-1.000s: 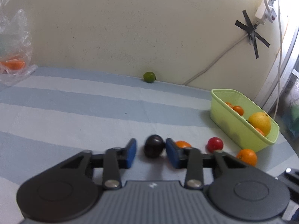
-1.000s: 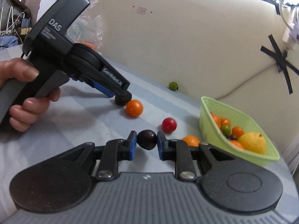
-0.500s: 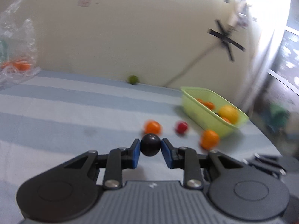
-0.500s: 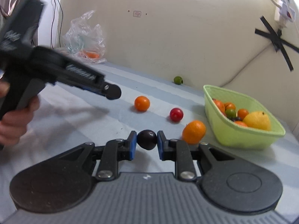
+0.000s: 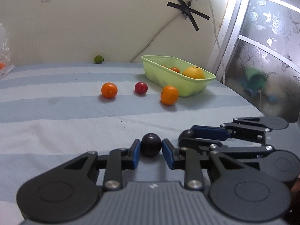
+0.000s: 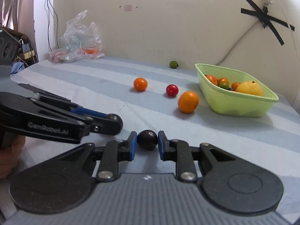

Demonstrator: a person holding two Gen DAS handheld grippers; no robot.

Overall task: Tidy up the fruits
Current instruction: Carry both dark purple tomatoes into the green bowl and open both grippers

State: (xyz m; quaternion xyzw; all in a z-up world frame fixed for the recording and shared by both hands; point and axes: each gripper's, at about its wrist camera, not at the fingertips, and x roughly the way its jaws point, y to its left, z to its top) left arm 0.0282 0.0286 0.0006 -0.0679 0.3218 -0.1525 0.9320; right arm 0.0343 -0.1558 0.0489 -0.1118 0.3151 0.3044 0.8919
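Two grippers, side by side over striped blue-and-white cloth (image 5: 56,131), each clamped on one dark fruit. Left gripper (image 5: 151,151): blue pads pressed to both sides of a dark round plum (image 5: 151,147), held just above the cloth. Right gripper (image 6: 146,143): blue pads against both sides of a second dark plum (image 6: 147,139); seen from the left wrist view as a black linkage lying close on the right, plum at its tip.

Loose on the cloth beyond the tools:
- small orange fruit (image 5: 109,90), farthest left
- red round fruit (image 5: 141,88), near it to the right
- larger orange (image 5: 169,95), just beside the basket's near wall; contact cannot be told

Pale green basket (image 5: 161,71), right of the loose fruit, upright. Contents: one large yellow-orange citrus (image 5: 193,72), several small orange fruits, one green one.

Green lime (image 5: 98,59), alone by the foot of the wall, well apart from the rest.

Crumpled clear plastic bag (image 6: 80,39), far left corner, orange items inside.

Black tape cross (image 5: 188,14) on the wall, holding a white cable.
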